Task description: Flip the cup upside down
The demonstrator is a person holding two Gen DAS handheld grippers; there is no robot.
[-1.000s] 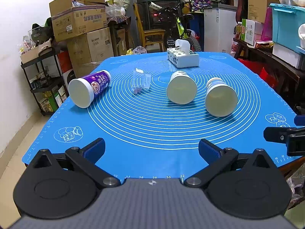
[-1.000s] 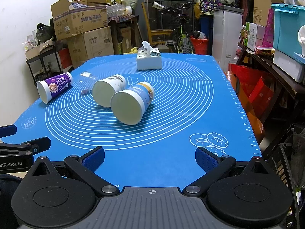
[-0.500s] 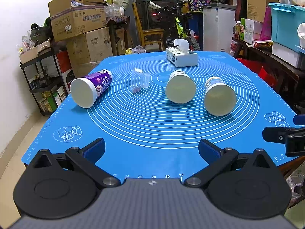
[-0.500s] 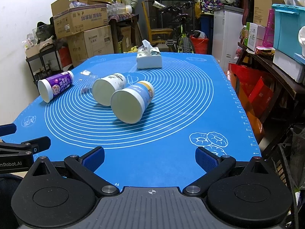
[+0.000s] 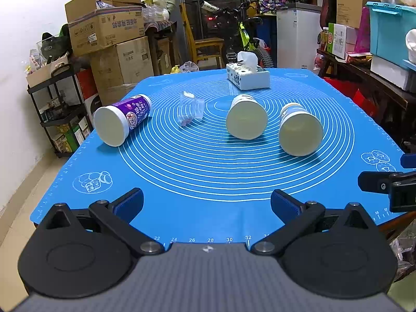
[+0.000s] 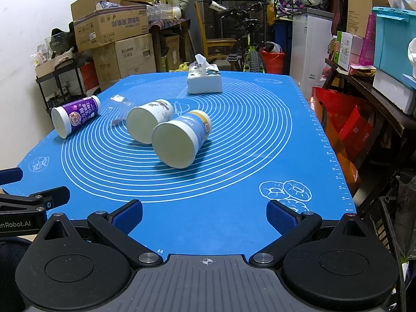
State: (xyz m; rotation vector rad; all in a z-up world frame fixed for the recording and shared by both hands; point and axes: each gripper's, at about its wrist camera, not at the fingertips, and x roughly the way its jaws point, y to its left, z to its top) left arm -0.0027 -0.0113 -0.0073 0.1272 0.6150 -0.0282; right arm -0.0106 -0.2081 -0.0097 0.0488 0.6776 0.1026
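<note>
Covering the table, a blue mat with white rings sits in a cluttered storeroom of cardboard boxes and a bicycle. Both the left gripper and right gripper hover at the mat's near edge, jaws spread wide, holding nothing. Three cups lie on their sides, mouths toward the cameras: purple cup at 10 o'clock, white cup near centre, blue cup at 2 o'clock, long axes running roughly 6-to-12. A tissue box sits at 12.

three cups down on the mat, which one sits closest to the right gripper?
The blue-and-yellow cup: it lies nearest the right gripper. The white printed cup lies behind it to the left, and the purple cup is far off at the mat's left edge.
</note>
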